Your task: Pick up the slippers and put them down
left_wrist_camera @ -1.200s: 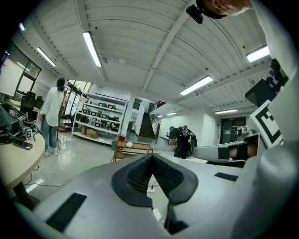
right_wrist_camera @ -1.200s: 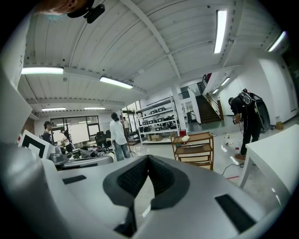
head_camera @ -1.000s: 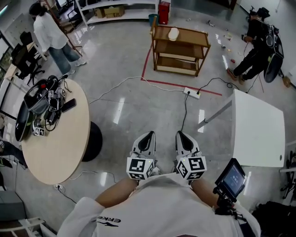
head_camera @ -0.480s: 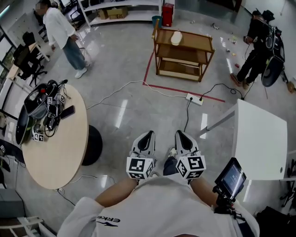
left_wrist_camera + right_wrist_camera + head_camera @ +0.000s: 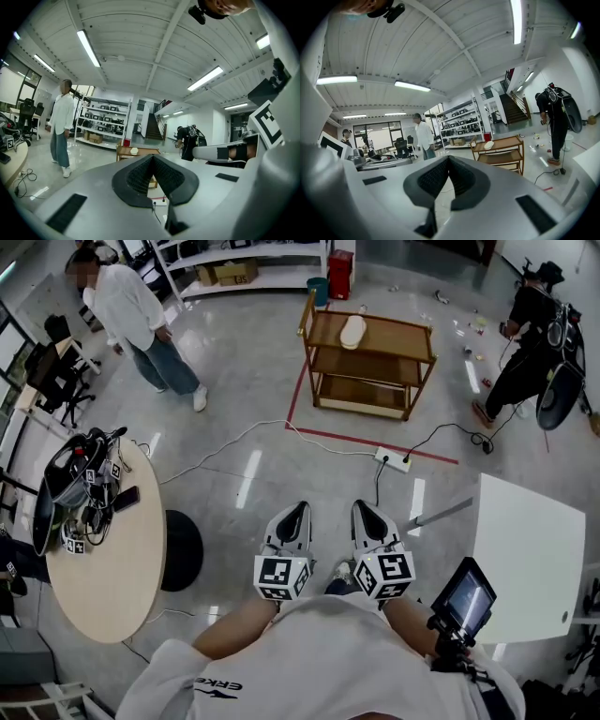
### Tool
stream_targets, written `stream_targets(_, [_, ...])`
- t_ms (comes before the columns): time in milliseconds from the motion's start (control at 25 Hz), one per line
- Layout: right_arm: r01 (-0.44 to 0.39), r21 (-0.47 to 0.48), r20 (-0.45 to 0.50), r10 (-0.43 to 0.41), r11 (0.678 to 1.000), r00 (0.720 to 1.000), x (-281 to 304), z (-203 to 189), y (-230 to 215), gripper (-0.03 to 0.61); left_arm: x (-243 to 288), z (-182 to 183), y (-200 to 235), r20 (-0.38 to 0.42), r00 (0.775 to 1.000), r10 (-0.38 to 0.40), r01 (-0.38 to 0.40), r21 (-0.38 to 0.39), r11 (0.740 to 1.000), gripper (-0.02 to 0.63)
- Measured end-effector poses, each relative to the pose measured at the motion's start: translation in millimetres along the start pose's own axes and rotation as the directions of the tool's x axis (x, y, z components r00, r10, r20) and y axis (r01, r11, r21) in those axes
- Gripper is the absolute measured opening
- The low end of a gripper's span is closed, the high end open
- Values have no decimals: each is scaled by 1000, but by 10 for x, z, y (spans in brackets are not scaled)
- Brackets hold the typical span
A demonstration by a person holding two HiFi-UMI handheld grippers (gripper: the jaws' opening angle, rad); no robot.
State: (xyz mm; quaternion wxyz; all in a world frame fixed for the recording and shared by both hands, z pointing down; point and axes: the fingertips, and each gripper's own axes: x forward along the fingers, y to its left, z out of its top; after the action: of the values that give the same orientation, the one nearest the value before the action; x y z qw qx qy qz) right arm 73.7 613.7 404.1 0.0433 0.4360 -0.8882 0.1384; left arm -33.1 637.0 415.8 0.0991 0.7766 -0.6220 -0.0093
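At twelve o'clock stands a three-tier brown wooden rack [image 5: 398, 335], a pale flat slipper [image 5: 352, 331] on its top tier. A round beige table [image 5: 112, 568] lies at nine o'clock, a white rectangular table [image 5: 525, 549] at three.

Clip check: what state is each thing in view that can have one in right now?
Left grey two-jaw gripper: shut, empty.
Right grey two-jaw gripper: shut, empty.
Pale slipper: lying flat on top tier of wooden shelf cart, untouched.
Small black-framed screen: lit.
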Motion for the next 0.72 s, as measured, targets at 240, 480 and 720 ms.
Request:
stream_targets(240, [-17,12,1,17,1000,1000,326,188,-569,3,667,68,-105,-15,999,36,-36,18,999,2])
stream_targets(480, [-3,30,-1,3,1000,1000,639,298,-890,4,1114,78,-29,-52,997,57,-56,21,998,2])
stream_targets(720, [32,25,-9,-31,999,999,1062,411,-1215,4,1682,111,138,-55,998,9,-8,18,1000,2])
